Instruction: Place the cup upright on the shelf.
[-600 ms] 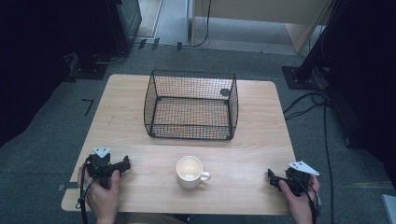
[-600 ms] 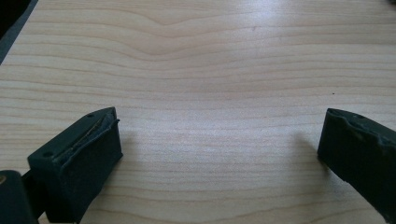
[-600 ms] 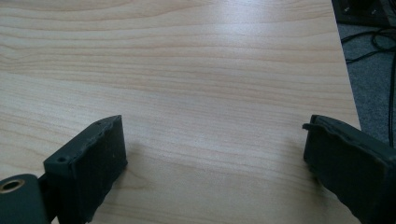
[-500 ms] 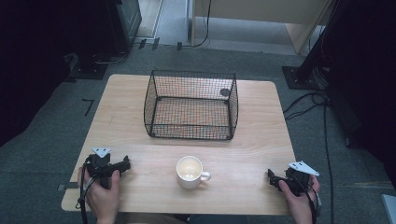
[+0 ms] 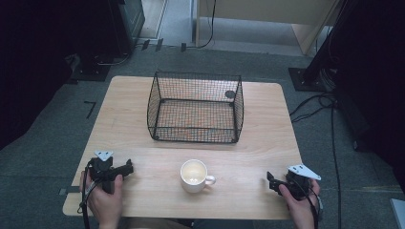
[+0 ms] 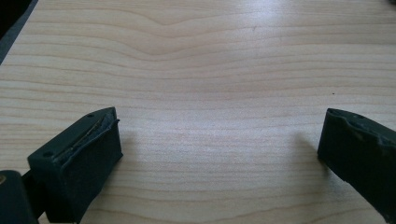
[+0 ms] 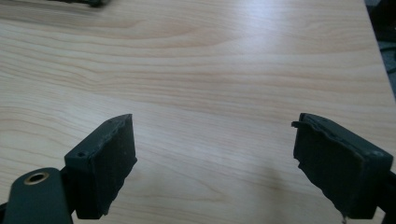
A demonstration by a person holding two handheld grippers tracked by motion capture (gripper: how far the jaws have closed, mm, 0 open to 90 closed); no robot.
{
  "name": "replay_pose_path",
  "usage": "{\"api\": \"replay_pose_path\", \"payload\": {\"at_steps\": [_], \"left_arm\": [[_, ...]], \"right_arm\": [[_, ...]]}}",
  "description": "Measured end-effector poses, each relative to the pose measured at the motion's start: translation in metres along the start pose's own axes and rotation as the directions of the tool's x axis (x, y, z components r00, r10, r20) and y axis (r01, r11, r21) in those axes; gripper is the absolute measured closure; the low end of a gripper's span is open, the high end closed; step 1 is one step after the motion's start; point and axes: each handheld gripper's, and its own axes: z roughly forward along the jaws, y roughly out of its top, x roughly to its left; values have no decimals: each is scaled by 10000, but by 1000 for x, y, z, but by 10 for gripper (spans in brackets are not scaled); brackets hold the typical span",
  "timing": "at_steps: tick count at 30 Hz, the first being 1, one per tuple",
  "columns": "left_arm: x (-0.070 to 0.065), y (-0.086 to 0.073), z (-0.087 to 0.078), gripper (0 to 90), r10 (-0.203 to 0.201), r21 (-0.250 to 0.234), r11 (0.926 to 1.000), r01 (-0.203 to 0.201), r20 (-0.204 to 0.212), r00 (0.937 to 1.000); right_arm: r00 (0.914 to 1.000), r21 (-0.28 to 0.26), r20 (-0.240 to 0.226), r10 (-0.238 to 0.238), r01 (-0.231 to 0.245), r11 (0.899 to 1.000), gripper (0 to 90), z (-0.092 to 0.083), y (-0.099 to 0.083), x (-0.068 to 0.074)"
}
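White mug (image 5: 194, 175) at lower centre of wooden table (image 5: 267, 124), below wire basket (image 5: 196, 107), possibly empty; left gripper (image 5: 128, 168) lower left, right gripper (image 5: 270, 180) lower right, jaws apart, holding nothing.

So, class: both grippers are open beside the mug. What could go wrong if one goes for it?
The mug is round and looks wider than its small handle, so fingers might slip off the rim and tip it. The wire basket stands just beyond it on the table, so a hasty lift could hit the mesh.
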Motion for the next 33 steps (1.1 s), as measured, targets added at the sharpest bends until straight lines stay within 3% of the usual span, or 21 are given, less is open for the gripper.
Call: {"api": "replay_pose_path", "payload": {"at_steps": [10, 17, 19, 28, 33], "left_arm": [[0, 0, 0, 0, 1, 5, 10000, -1, 0, 10000], [0, 0, 0, 0, 1, 4, 10000, -1, 1, 10000], [0, 0, 0, 0, 2, 4, 10000, -2, -3, 10000], [0, 0, 0, 0, 3, -1, 10000, -3, -3, 10000], [0, 0, 0, 0, 8, 5, 10000, -8, 0, 10000]], "right_arm": [[9940, -171, -822, -715, 704, 9974, 131, -4, 15, 32], [9853, -210, -1301, -1110, 1092, 9938, 133, -1, 18, 51], [9794, -314, -1543, -1306, 1272, 9914, 133, -1, 21, 60], [9686, -434, -1987, -1497, 1439, 9886, 137, 0, 26, 77], [9454, -611, -2712, -1807, 1705, 9835, 169, -1, 28, 94]]}}
